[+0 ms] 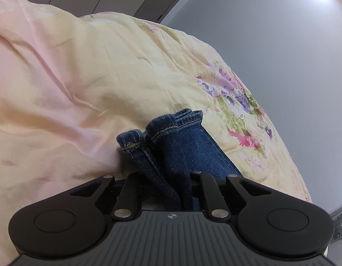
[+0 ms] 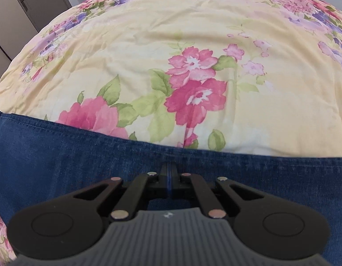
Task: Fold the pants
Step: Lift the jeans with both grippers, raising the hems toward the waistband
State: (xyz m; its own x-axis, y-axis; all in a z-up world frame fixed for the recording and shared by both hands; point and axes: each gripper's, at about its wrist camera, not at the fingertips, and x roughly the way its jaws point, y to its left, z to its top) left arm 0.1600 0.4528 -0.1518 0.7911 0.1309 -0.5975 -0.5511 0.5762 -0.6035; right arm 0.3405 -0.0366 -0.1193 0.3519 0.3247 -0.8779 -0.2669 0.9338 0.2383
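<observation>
Denim pants [image 1: 171, 146] clamped in left hand-held gripper [image 1: 168, 186].

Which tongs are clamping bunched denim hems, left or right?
The left tongs: stacked jeans cuffs stick out between them. The right tongs are shut over flat denim.

Both wrist views look down, close over the pants [image 1: 188, 146]

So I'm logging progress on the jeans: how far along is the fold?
Done: the legs look stacked, their hems bunched together. In hand: the left gripper is clamped on those leg ends above the floral bedspread; the right gripper is shut, seemingly pinching denim at mid-length of the jeans. Left: the lengthwise folds, since the jeans lie stretched out.
</observation>
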